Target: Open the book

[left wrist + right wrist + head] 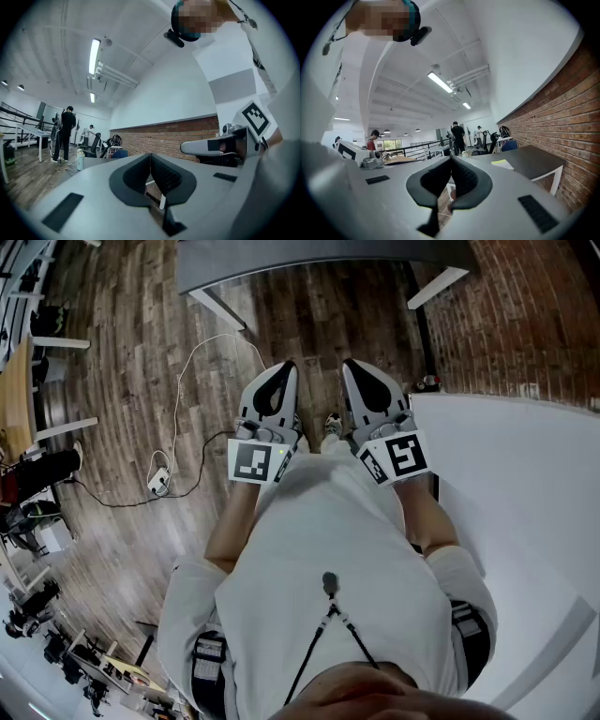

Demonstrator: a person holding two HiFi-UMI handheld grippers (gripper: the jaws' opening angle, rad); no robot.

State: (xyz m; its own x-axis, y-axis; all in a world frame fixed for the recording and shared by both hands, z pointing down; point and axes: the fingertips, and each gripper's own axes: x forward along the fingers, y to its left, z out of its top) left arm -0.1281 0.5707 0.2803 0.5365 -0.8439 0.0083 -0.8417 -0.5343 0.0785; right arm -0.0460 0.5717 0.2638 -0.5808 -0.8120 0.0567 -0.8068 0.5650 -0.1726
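Book: I cannot confirm it. The only candidate is a pale flat item (502,163) lying on a dark table (534,165), far ahead and to the right, beside the brick wall (572,122).

Room: wooden floor (131,381) below me, with a cable (187,381) trailing across it on the left. A white surface (525,493) is near on the right. People (458,136) stand at the far end.

Grippers: my left gripper (281,371) and right gripper (354,367) are side by side, level, over the floor. Both have their jaws fully closed, pads together, with nothing held or touched.
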